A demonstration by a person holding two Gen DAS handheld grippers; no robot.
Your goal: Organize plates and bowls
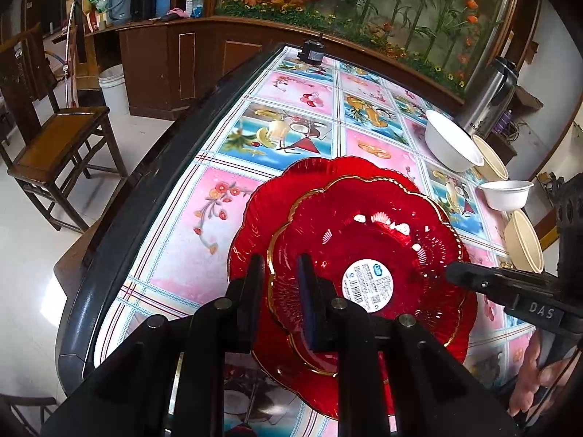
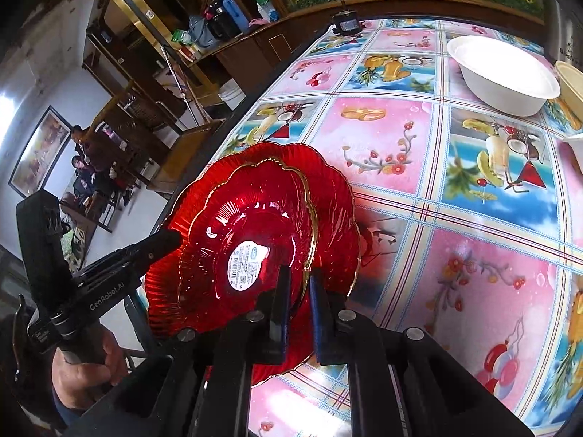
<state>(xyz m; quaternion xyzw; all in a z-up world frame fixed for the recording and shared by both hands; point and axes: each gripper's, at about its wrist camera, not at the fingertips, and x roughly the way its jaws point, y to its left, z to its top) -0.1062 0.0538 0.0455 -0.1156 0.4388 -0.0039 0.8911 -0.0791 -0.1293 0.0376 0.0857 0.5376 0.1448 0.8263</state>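
Two red glass scalloped plates are stacked: a smaller gold-rimmed plate (image 1: 368, 255) with a white sticker sits on a larger red plate (image 1: 255, 211). My left gripper (image 1: 280, 266) is shut on the smaller plate's near rim. My right gripper (image 2: 300, 276) is shut on the same plate's (image 2: 251, 240) opposite rim, above the larger plate (image 2: 335, 196). The right gripper's fingers (image 1: 473, 276) reach in from the right in the left wrist view. A large white bowl (image 1: 452, 142), a small white bowl (image 1: 506, 193) and two beige bowls (image 1: 490, 156) stand at the table's right side.
The table (image 2: 419, 138) has a colourful fruit-pattern cloth. A steel thermos (image 1: 492, 98) stands past the bowls and a small black device (image 1: 313, 52) at the far edge. A wooden chair (image 1: 54, 138) stands left of the table.
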